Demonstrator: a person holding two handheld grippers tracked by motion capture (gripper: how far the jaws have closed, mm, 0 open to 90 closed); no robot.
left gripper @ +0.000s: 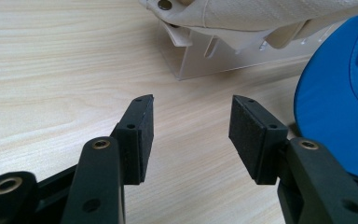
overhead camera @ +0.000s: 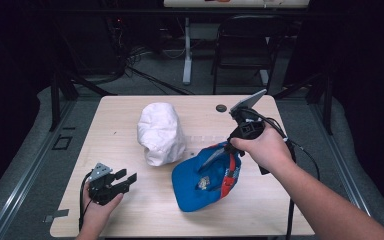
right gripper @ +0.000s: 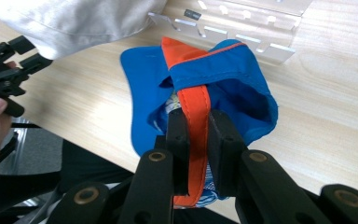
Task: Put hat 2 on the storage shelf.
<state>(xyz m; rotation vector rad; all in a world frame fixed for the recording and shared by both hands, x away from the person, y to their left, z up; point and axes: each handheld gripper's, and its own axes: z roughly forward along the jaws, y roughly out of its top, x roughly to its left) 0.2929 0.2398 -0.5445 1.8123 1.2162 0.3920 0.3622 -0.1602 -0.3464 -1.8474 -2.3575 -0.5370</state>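
A blue cap (overhead camera: 200, 182) with orange trim lies upside down on the wooden table (overhead camera: 145, 210), right of centre. My right gripper (overhead camera: 228, 149) is at the cap's far edge. In the right gripper view my right gripper (right gripper: 198, 119) is shut on the cap's orange band (right gripper: 195, 100), with the blue cap (right gripper: 233, 88) hanging beyond the jaws. A white cap (overhead camera: 159, 131) sits on a clear stand (left gripper: 223, 63) at mid-table. My left gripper (overhead camera: 129, 176) rests near the front left, open and holding nothing. In its own view my left gripper (left gripper: 191, 116) faces the white cap (left gripper: 270, 16) and the blue brim (left gripper: 335, 112).
A clear acrylic rack (right gripper: 242, 21) lies on the table behind the blue cap. A small black disc (overhead camera: 221, 107) sits near the far edge. Beyond the table stand a black folding chair (overhead camera: 245, 45) and a white post (overhead camera: 187, 50), with cables on the floor.
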